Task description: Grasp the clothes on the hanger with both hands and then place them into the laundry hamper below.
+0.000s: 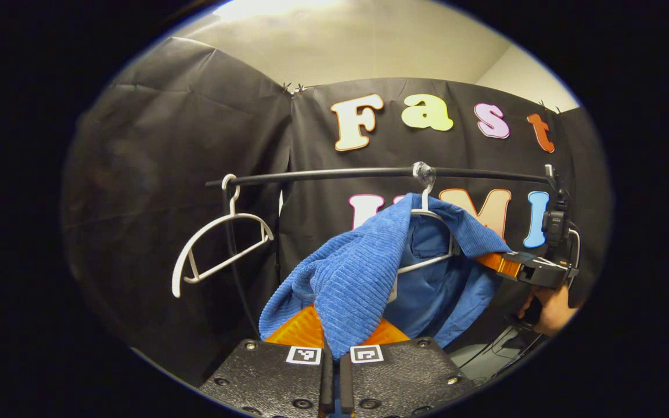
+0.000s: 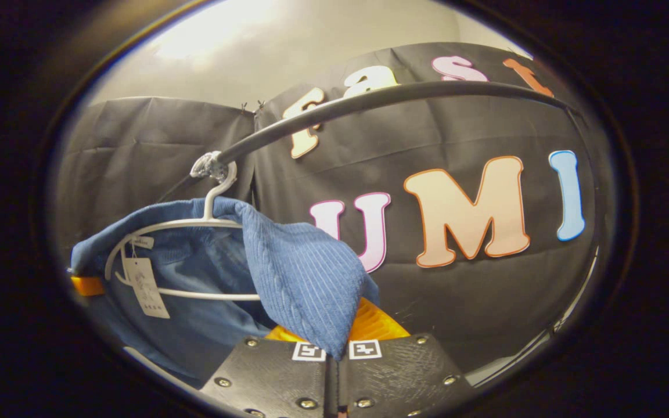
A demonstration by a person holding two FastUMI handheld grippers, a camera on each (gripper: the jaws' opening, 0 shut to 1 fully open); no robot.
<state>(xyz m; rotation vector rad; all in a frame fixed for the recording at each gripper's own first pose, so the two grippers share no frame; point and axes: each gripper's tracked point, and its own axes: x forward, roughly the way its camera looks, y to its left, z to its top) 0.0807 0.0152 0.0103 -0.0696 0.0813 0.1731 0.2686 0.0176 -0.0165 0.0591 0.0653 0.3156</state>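
A blue sweater [image 1: 358, 273] is seen draped over a white hanger [image 1: 427, 232] that is hooked on a black rail [image 1: 369, 173]. The hanger sits toward the right end of the rail in the left gripper view. A second white hanger [image 1: 218, 247], bare, is hooked near the rail's left end and hangs tilted.

In the left gripper view, the left tool [image 1: 334, 348] is closed on a fold of the sweater's left shoulder, the ribbed fabric being pinched between both fingers with no gap visible between them. Farther off at the right, the right tool [image 1: 500, 264] is seen gripping the sweater's other shoulder, held by a hand [image 1: 549, 310].

In the right gripper view, the right tool [image 2: 334, 348] is likewise closed on a bunched fold of the sweater [image 2: 305, 278], which is clamped between the fingers. The hanger [image 2: 195, 223] is seen inside the neck opening, its hook over the rail [image 2: 369, 98]. A paper tag [image 2: 144, 287] hangs from the hanger's left side. The sweater is partly pulled off the hanger's shoulders but remains suspended from it.
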